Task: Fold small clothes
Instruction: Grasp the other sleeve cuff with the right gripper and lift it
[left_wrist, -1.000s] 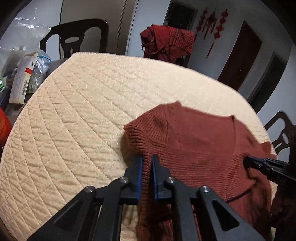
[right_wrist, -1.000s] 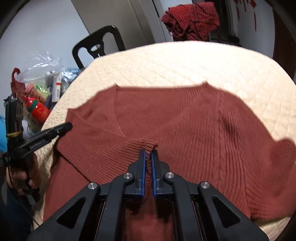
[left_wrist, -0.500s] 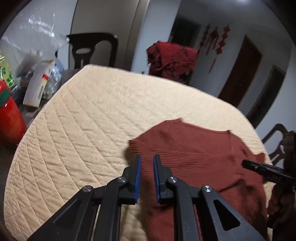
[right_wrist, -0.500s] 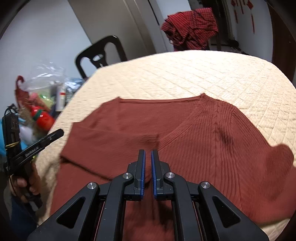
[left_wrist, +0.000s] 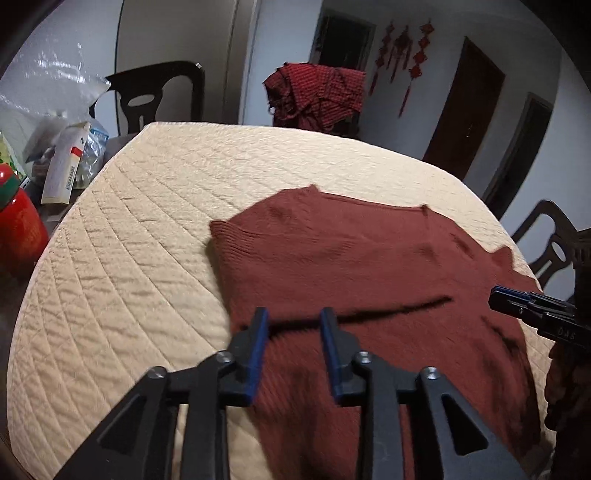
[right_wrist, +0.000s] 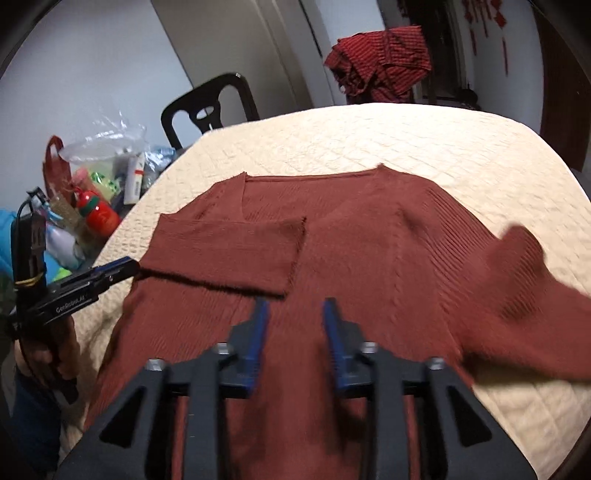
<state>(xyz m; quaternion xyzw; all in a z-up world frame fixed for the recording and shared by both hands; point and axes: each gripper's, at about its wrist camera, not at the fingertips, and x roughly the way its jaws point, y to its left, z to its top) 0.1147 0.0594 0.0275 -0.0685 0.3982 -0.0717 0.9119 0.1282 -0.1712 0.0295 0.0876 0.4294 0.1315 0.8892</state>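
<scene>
- Two grippers are catalogued. The left gripper (left_wrist: 291, 325), low centre of its own view, is seen with jaws parting and nothing between the blue pads; the right gripper (right_wrist: 293, 317), low centre of its view, is likewise opening and empty. Both are held just above the cloth, judged to be the release that lets a folded part settle flat.
- One rust-red knitted sweater (right_wrist: 369, 258) is laid across the middle of the frame on the quilted cream table cover (right_wrist: 369, 140), hanging over the near table edge at the bottom of the frame.
- One sleeve (right_wrist: 229, 254) is found folded inward over the body, left of centre in the right wrist view, its ribbed cuff end lying square near the V-neck. The placement is judged deliberate: the sleeve is brought inside the outline so that the body can be folded into a compact rectangle.
- One sleeve (right_wrist: 528, 280) at the right of the frame is spread outward, blurred, part of it past the body's outline; this fold is judged not yet done.
- The left gripper's tip is also recorded at the left edge of the right wrist view, beside the folded sleeve's shoulder, apart from the cloth.
- Several packets and bottles are kept off the cover at the left of the frame, a dark chair (left_wrist: 159, 96) and a heap of red checked cloth (left_wrist: 317, 96) beyond the far edge, leaving the folding surface to the sweater alone.
</scene>
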